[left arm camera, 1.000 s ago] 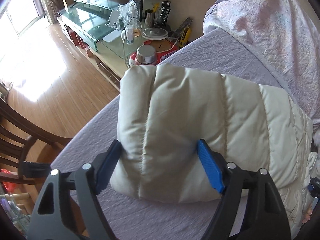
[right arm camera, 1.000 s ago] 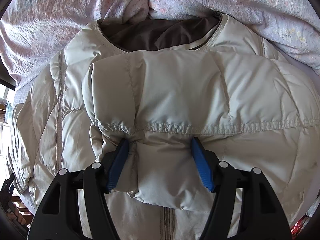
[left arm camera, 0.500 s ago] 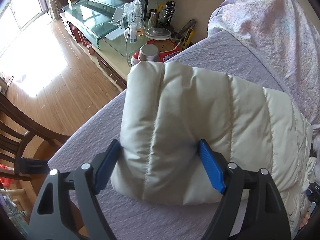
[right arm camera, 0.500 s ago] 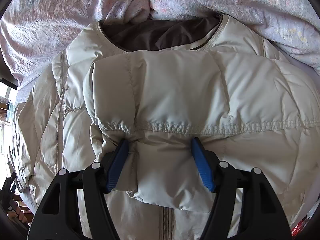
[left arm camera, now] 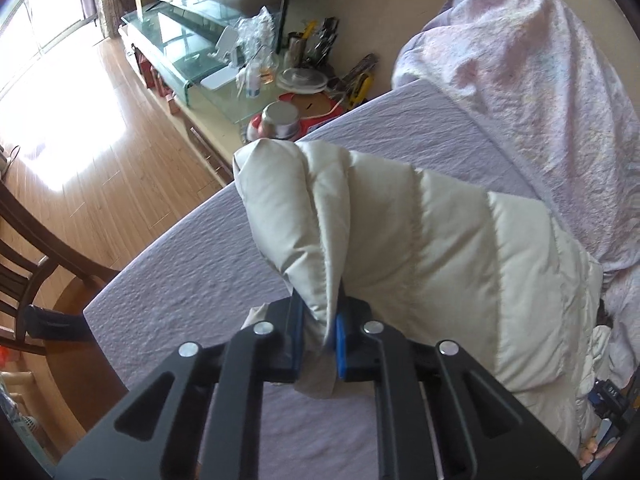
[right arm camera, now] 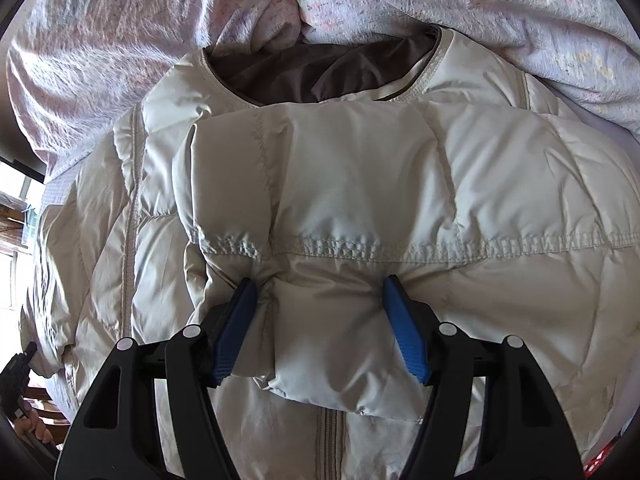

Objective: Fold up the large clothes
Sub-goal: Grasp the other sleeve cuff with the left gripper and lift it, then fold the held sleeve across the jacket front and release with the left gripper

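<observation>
The left gripper (left arm camera: 318, 344) has just clamped shut on the cream quilted puffer jacket's sleeve (left arm camera: 320, 216), ready to fold; the right gripper (right arm camera: 320, 328) stays spread around a folded sleeve (right arm camera: 328, 312).

- Left wrist view: daylight enters at upper left; the wooden floor (left arm camera: 72, 128) is blown out to white glare.
- Both views: strong fisheye curvature, with dark vignetted corners.
- Right wrist view: soft, even light; shallow shadows lie in the quilted jacket (right arm camera: 360, 184) folds.
- Focus: sharp centrally, softer at the rims.
</observation>
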`<action>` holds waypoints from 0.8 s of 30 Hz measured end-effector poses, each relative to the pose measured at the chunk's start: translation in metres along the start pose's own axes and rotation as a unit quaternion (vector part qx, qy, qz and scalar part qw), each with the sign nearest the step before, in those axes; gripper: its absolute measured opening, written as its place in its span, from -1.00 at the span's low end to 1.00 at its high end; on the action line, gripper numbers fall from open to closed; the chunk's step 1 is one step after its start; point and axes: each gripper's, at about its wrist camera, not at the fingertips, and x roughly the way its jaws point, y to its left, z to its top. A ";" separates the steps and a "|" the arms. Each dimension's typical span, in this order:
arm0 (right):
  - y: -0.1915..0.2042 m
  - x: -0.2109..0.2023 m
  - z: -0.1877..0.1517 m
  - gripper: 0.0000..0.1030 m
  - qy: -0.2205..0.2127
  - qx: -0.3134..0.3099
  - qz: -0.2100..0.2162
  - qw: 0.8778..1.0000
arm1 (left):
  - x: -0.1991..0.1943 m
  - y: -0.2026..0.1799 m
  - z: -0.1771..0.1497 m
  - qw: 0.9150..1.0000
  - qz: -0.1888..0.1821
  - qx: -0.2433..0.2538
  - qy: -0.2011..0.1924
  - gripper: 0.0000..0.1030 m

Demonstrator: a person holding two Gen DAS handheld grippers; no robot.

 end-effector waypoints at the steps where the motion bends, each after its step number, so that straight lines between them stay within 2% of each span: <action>1: -0.001 -0.001 -0.001 0.31 -0.002 -0.001 0.002 1.000 | -0.006 -0.009 0.002 1.000 -0.003 0.005 -0.005 -0.78; 6: -0.006 -0.011 -0.007 0.31 -0.009 -0.011 0.018 1.000 | -0.034 -0.053 0.013 0.998 -0.030 0.039 -0.032 -0.78; 12: -0.018 -0.027 -0.012 0.32 -0.016 -0.012 0.027 0.999 | -0.071 -0.133 0.016 0.990 -0.082 0.094 -0.060 -0.78; 14: -0.025 -0.034 -0.015 0.32 -0.020 -0.014 0.026 0.999 | -0.082 -0.167 0.011 0.985 -0.110 0.117 -0.059 -0.78; 18: -0.039 -0.046 -0.019 0.33 -0.026 -0.014 0.025 0.999 | -0.090 -0.233 -0.011 0.974 -0.141 0.167 -0.052 -0.78; 24: -0.065 -0.060 -0.025 0.33 -0.032 -0.012 0.024 0.999 | -0.092 -0.309 -0.053 0.956 -0.182 0.228 -0.034 -0.78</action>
